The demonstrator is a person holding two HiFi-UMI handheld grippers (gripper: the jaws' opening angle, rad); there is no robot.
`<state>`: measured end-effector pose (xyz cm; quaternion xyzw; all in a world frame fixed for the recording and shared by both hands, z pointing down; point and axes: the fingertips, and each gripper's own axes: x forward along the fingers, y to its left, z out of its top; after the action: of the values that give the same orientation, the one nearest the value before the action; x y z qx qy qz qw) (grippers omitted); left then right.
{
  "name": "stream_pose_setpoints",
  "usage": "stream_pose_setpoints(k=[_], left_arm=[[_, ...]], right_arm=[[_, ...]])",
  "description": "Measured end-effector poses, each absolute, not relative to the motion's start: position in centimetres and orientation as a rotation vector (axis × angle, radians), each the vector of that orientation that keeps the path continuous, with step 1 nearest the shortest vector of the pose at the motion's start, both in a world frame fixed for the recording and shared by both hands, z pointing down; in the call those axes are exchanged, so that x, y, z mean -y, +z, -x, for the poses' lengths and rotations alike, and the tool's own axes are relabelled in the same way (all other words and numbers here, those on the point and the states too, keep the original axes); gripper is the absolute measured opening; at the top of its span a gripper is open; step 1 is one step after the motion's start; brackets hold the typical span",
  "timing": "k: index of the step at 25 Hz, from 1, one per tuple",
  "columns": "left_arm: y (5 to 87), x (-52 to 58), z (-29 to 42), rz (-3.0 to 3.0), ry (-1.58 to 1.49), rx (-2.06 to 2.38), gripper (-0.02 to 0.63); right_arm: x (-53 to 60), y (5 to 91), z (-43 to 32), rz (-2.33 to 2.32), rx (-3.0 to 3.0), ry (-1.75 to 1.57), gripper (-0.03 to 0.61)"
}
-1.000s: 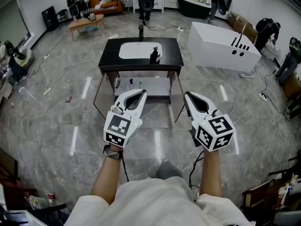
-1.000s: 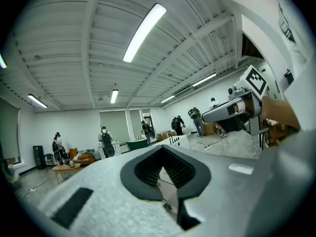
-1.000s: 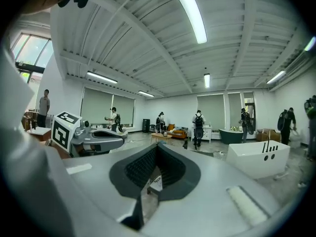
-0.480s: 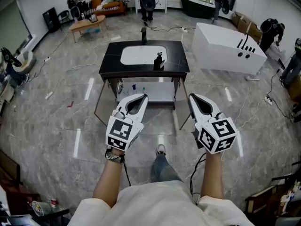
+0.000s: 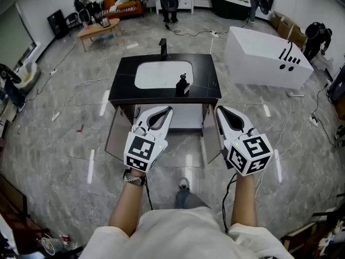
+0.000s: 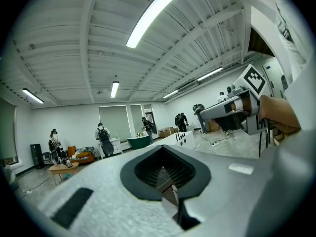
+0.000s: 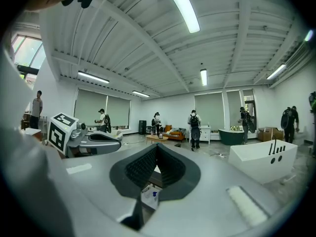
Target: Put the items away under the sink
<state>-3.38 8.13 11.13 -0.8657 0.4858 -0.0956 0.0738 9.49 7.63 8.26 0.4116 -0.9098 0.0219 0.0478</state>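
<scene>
room: big hall, grey stone floor [image 5: 64,144], white tub [image 5: 264,58] off to the r, ppl along the far wall.
table: black sink top [image 5: 121,82] w/ white basin [image 5: 161,74], tap [image 5: 163,47] at the back edge.
cupboard doors [image 5: 119,136]: both swung open under the sink.
item: black bottle [image 5: 183,85] upright on the table, just r of the basin.
left tongs [image 5: 167,110]: mine, jaws together, nothing held, in the air in front of the cupboard.
right tongs [image 5: 220,110]: tips meeting too, empty, level w/ the left.
</scene>
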Motion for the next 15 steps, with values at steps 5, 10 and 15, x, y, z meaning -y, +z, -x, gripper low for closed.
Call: stream_pose_setpoints(k=[5, 10, 15], left_arm=[[10.5, -3.4, 3.6, 2.597, -0.299, -1.455, 0.005], [11.2, 0.3, 3.3, 2.611, -0.317, -1.451, 0.005], [12.7, 4.1, 3.5, 2.628, -0.33, -1.465, 0.005]], right_arm=[[-2.5, 7.9, -9.3, -1.262, 2.763, 0.054, 0.006], [1.2, 8.8, -9.5, -1.263, 2.751, 0.077, 0.006], [4.3, 9.8, -9.5, -1.288, 2.759, 0.074, 0.006]])
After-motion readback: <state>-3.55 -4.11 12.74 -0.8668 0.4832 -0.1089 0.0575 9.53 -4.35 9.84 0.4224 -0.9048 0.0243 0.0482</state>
